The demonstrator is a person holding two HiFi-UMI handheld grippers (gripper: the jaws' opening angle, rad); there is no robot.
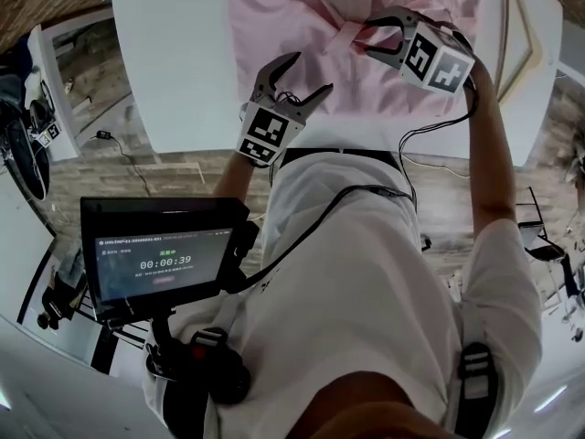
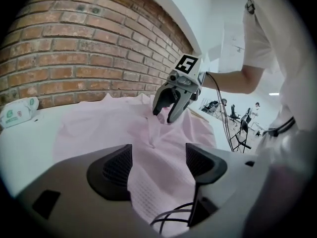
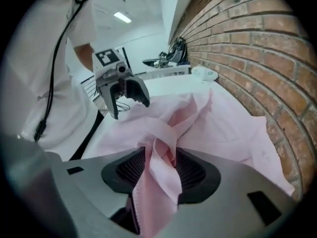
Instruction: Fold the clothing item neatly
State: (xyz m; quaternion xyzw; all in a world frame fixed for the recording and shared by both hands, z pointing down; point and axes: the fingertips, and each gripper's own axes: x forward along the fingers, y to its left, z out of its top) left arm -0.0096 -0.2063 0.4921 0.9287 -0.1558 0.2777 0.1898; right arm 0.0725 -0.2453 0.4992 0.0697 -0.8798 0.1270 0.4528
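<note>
Head view shows the pink garment (image 1: 292, 16) spread over the white table (image 1: 174, 71) in front of you, with its near hem close to the table's edge. Your left tool (image 1: 311, 73) is over the garment's near-left part. Its jaws are spread and grip nothing; in the left gripper view only flat cloth lies beyond the gap. Your right tool (image 1: 368, 37) is further in, toward the garment's middle, pinching a twisted bunch of the pink cloth. In the right gripper view that bunch fills the gap and touches both pads. It rises to them from the garment, and a loose flap hangs out on the near side. The rest of the garment lies rumpled toward a brick wall (image 3: 257, 48). A packet of wipes (image 2: 17, 112) sits on the table by the wall, clear of the garment.
</note>
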